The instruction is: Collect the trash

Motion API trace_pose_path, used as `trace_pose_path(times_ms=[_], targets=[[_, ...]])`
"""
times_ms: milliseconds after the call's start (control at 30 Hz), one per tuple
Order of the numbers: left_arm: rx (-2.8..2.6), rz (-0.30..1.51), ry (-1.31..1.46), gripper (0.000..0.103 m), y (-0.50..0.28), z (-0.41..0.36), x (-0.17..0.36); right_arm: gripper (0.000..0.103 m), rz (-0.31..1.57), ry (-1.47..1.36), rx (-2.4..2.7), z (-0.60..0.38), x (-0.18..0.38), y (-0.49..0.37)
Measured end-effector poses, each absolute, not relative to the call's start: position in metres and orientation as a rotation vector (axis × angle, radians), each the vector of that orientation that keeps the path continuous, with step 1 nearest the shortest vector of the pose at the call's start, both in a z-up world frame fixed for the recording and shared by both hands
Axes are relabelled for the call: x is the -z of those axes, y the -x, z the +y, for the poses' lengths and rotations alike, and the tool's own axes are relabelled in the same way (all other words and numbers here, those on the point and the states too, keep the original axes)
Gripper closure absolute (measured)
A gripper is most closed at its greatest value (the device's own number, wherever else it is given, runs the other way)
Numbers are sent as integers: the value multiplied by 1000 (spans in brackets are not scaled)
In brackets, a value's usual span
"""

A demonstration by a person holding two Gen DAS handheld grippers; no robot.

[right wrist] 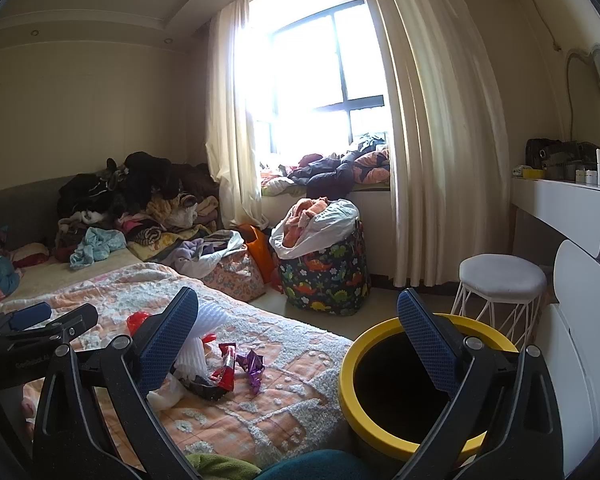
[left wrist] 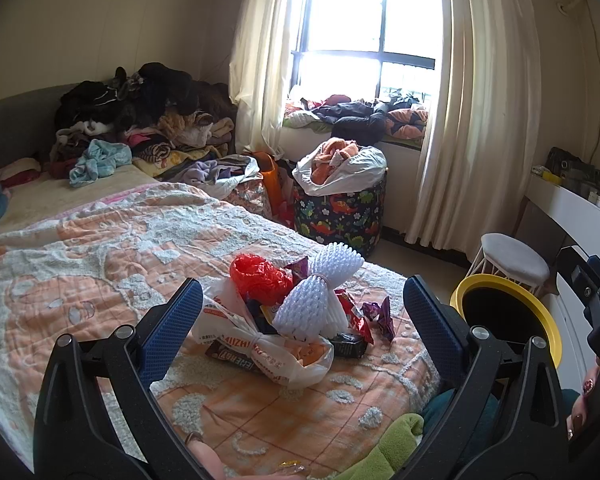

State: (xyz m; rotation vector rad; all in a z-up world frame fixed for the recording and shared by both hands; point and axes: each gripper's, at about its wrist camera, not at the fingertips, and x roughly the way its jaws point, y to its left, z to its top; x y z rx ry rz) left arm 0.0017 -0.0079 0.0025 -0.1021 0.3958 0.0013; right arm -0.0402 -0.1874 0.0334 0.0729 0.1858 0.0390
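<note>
A heap of trash lies on the bed's near corner: a white foam net, a red plastic bag, a knotted white plastic bag, red and purple wrappers. My left gripper is open and empty, its fingers either side of the heap, above it. My right gripper is open and empty, between the bed corner and the yellow-rimmed black bin. The foam net and wrappers show left of it. The bin stands on the floor right of the bed.
The orange and white bedspread covers the bed. Clothes are piled at its far end. A dinosaur-print hamper stands by the window. A white stool and white dresser stand right.
</note>
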Motion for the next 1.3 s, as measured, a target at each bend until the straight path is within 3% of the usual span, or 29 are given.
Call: trace_pose_path(times_ms=[333,667,967,1300], targets=[[22,412,102,11,-1,-13,-2,6,204,-79,-46,-185,-25,37],[-20,446,172,11,-19,28,4,6,312,-91,-137,-164,-16,6],[-25,432,225,11,-37,60,1,6,442,-70,-226,-141,-19,-38],[67,469,222,11,-68,44,8,6,620,-74,-246,-149,-1,-95]])
